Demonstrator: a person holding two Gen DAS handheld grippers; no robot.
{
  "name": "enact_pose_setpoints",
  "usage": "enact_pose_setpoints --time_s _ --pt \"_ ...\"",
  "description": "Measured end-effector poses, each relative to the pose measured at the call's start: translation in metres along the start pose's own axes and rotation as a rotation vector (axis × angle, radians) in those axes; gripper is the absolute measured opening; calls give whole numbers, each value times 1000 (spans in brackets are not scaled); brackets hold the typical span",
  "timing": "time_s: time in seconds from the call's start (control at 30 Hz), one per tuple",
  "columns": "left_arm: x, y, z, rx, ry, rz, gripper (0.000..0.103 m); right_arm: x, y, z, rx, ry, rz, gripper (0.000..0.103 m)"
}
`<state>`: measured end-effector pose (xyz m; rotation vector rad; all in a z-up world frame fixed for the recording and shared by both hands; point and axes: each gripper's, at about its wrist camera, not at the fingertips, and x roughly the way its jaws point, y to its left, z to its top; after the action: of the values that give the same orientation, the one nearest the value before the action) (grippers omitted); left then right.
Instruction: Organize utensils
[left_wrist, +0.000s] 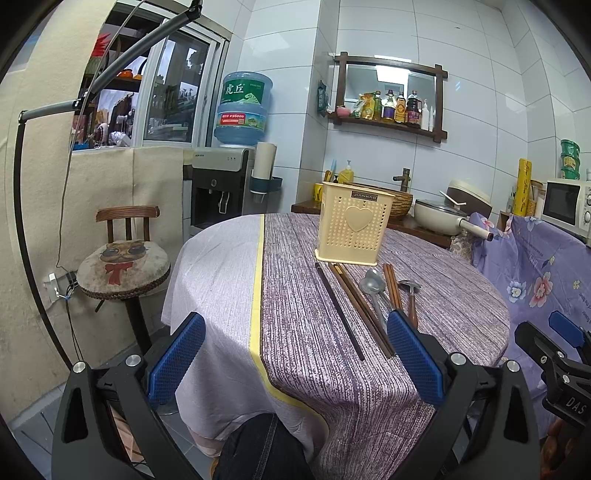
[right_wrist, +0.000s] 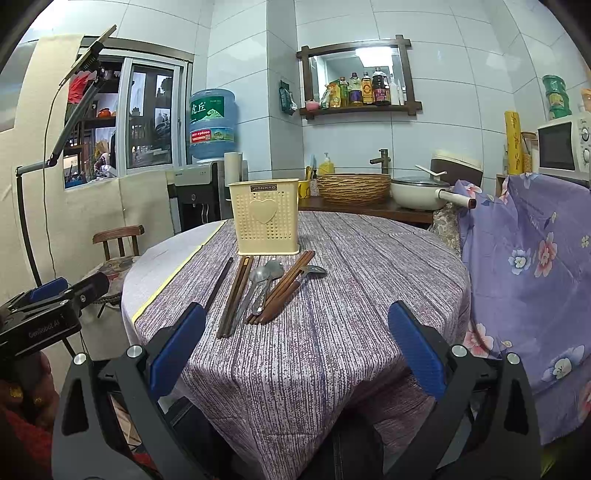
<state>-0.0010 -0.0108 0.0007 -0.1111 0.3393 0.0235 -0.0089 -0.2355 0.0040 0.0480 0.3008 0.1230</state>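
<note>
Nothing is picked up yet, so the sorting appears to be just starting. The left gripper (left_wrist: 295, 363) and right gripper (right_wrist: 297, 352) hover at the table's near edge, jaws wide apart and empty. On the purple striped tablecloth (right_wrist: 351, 295), from left, lie a dark single chopstick (right_wrist: 218, 284), brown wooden chopsticks (right_wrist: 236, 295), two metal spoons (right_wrist: 264, 282) and wooden-handled utensils (right_wrist: 286, 291), just before the upright cream perforated plastic holder (right_wrist: 264, 221). Next, one gripper likely needs to reach forward and close on a utensil.

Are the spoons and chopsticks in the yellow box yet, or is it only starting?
Only starting. Done: nothing seems put away; no handles stick out of the holder. In hand: nothing; the left gripper and right gripper are both open and empty, short of the utensils. Left: the dark chopstick, brown chopsticks, spoons and wooden-handled ladle all lie on the table.
</note>
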Motion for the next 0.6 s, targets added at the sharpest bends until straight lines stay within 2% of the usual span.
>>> enact_pose_setpoints --time_s 0.6 --pt "0 0 -1 1 -1 0 98 0 0 0 1 2 1 98"
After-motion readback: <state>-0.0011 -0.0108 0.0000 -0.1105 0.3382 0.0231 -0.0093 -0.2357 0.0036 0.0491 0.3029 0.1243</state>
